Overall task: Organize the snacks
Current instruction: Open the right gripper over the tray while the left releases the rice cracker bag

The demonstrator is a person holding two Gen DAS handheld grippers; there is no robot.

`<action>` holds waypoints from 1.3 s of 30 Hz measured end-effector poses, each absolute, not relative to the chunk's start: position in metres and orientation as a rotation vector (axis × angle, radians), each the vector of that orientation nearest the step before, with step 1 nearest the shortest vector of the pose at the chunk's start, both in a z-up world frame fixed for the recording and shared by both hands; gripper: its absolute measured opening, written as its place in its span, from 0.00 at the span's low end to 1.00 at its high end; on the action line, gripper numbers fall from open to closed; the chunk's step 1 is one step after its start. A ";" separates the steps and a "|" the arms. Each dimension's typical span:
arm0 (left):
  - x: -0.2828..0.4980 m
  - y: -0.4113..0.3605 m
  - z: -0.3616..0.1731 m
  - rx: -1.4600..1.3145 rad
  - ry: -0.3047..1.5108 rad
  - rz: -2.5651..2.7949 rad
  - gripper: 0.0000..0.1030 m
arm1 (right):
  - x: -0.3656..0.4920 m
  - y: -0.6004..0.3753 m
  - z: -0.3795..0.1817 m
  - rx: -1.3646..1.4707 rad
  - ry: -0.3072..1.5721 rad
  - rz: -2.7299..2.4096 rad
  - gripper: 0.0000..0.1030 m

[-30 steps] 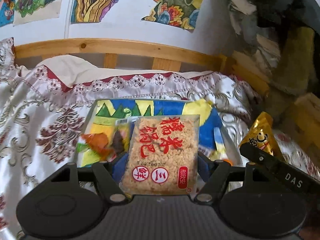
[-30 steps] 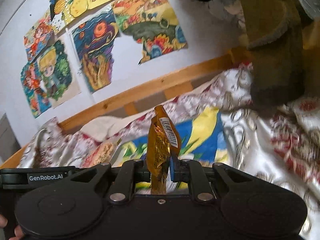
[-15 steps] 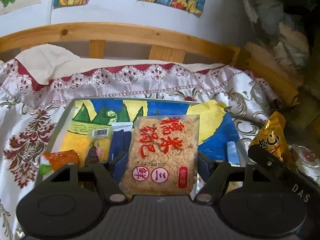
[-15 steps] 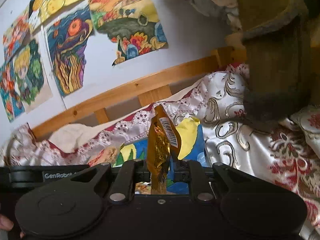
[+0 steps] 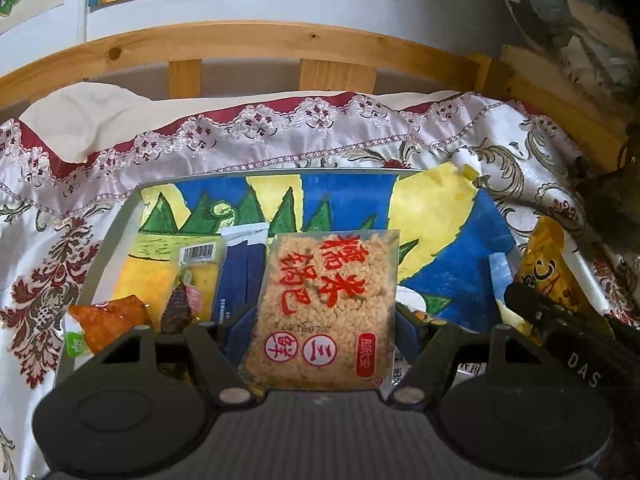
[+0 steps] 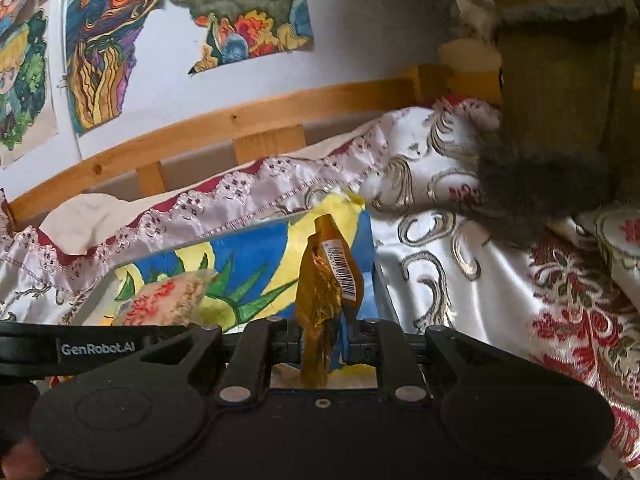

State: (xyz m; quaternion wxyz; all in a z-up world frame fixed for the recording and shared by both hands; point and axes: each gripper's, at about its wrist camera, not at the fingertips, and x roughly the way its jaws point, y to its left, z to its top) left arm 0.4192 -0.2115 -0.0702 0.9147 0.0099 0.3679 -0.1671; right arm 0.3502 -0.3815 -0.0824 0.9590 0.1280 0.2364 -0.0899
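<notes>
My left gripper (image 5: 324, 320) is shut on a clear rice cracker packet (image 5: 326, 308) with red characters, held above a grey tray (image 5: 120, 216) lined with a painted blue, yellow and green picture. The packet also shows in the right wrist view (image 6: 164, 300). In the tray lie an orange snack pack (image 5: 108, 320), a yellow barcoded pack (image 5: 198, 268) and a dark blue pack (image 5: 236, 280). My right gripper (image 6: 320, 340) is shut on a gold snack pouch (image 6: 326, 296), held upright over the tray's right side; the pouch also shows in the left wrist view (image 5: 548, 268).
The tray (image 6: 382, 292) rests on a white and red floral bedspread (image 5: 48, 260). A wooden bed rail (image 5: 240, 46) and a wall with paintings (image 6: 104, 40) stand behind. Clothes (image 6: 556, 100) hang at the right.
Both grippers have moved forward and lower over the tray with their snacks still held. The tray now fills more of both views.
</notes>
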 end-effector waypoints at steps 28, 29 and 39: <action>0.377 -0.151 -0.010 -0.138 0.703 -0.175 0.97 | 0.292 -0.372 -0.024 0.297 0.355 -0.142 0.83; 0.372 -0.150 -0.005 -0.137 0.692 -0.173 0.98 | 0.287 -0.371 -0.019 0.292 0.344 -0.140 0.86; 0.318 -0.133 0.034 -0.117 0.598 -0.141 0.99 | 0.231 -0.359 0.017 0.256 0.241 -0.107 0.99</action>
